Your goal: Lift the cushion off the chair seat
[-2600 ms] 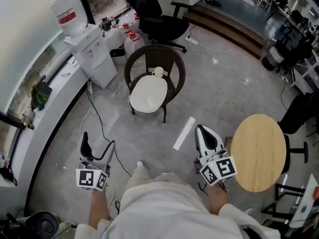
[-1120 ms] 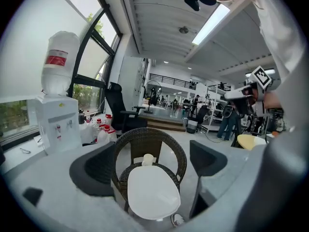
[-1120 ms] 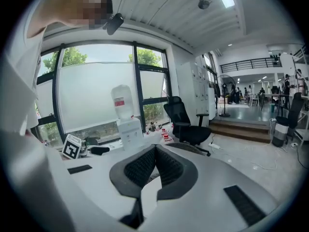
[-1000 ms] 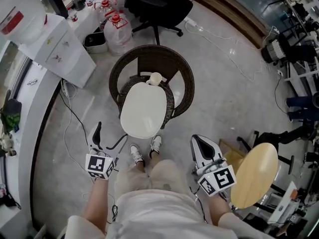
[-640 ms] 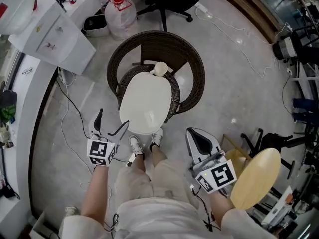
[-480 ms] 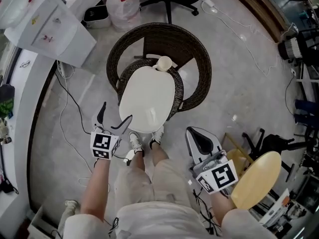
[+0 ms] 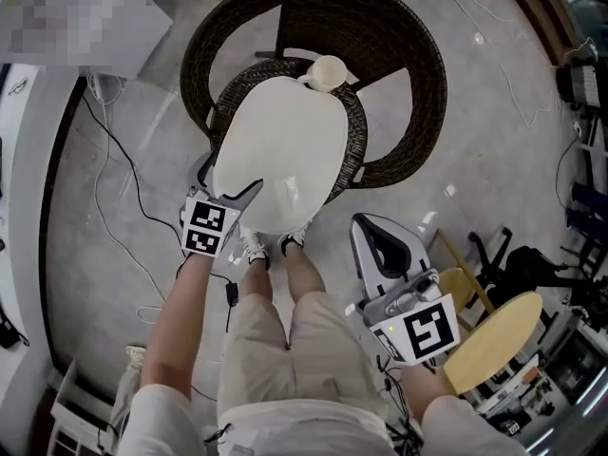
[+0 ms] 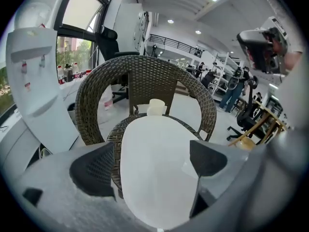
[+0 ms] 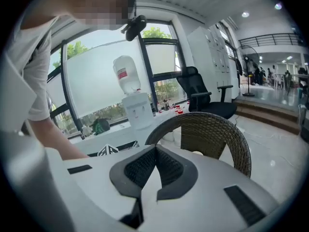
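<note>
A white oval cushion (image 7: 280, 150) lies on the seat of a dark wicker chair (image 7: 399, 55), with a small cream knob-like object (image 7: 325, 71) at its back end. My left gripper (image 7: 228, 180) is open at the cushion's near left edge. In the left gripper view the cushion (image 8: 159, 168) fills the gap between the two fingers (image 8: 91, 170) of the left gripper (image 8: 152, 149), and I cannot tell whether they touch it. My right gripper (image 7: 370, 231) is shut on nothing, off to the right of the seat. In its own view the right gripper (image 9: 155, 149) points at the chair back (image 9: 212, 129).
The person's legs and shoes (image 7: 261, 247) stand right at the seat's front. A round wooden table (image 7: 494, 340) is at the near right. Cables (image 7: 114, 188) trail over the floor on the left. A water dispenser (image 8: 29, 81) stands left of the chair.
The person has walked up to the chair. The open left gripper has moved forward to the cushion's near left edge. The right gripper stays shut at the right side.
</note>
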A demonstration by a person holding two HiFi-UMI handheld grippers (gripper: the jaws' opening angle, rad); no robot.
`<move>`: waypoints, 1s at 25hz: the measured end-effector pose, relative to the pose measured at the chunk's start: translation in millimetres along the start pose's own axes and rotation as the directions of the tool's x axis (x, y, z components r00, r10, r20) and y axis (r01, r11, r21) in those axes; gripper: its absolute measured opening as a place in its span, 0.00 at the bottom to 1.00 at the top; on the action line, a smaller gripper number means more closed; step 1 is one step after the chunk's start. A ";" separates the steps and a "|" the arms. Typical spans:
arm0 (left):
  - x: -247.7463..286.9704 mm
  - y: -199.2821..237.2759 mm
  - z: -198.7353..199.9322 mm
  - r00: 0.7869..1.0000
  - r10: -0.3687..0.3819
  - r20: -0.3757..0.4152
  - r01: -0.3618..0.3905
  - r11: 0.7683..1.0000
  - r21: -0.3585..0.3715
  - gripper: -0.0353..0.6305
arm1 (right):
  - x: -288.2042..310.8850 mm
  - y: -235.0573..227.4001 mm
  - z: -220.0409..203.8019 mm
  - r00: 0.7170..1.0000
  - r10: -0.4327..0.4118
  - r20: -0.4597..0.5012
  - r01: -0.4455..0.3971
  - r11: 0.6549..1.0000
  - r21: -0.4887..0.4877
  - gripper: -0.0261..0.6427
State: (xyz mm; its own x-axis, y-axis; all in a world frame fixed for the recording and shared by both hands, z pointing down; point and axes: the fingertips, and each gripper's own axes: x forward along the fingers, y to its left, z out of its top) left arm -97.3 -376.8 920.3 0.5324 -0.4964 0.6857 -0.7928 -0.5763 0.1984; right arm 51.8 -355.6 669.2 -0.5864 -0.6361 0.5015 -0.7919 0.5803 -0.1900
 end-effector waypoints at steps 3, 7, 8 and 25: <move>21.7 3.9 -9.9 1.000 0.000 -0.031 0.000 1.000 -0.007 0.76 | 12.2 0.4 -6.6 1.000 0.017 -0.016 -0.019 0.997 -0.072 0.04; 47.8 11.5 -18.9 0.997 0.009 -0.075 -0.008 1.000 0.011 0.76 | 19.2 -3.5 -11.5 0.999 0.029 -0.012 -0.030 0.996 -0.082 0.04; 54.2 14.2 -21.2 0.996 0.011 -0.088 -0.010 1.000 0.017 0.76 | 20.6 -4.4 -12.5 1.000 0.027 -0.012 -0.028 0.995 -0.091 0.04; 126.0 46.0 -63.7 0.973 0.028 -0.230 -0.035 0.999 -0.028 0.76 | 6.5 -26.1 -52.7 0.998 0.016 -0.063 -0.023 0.993 -0.117 0.04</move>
State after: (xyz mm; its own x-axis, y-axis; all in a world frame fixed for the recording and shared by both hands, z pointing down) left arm -85.6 -424.5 1060.4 0.4276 -0.3492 0.8338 -0.8190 -0.5400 0.1938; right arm 77.7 -348.0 721.8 -0.5871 -0.5931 0.5509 -0.7526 0.6505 -0.1016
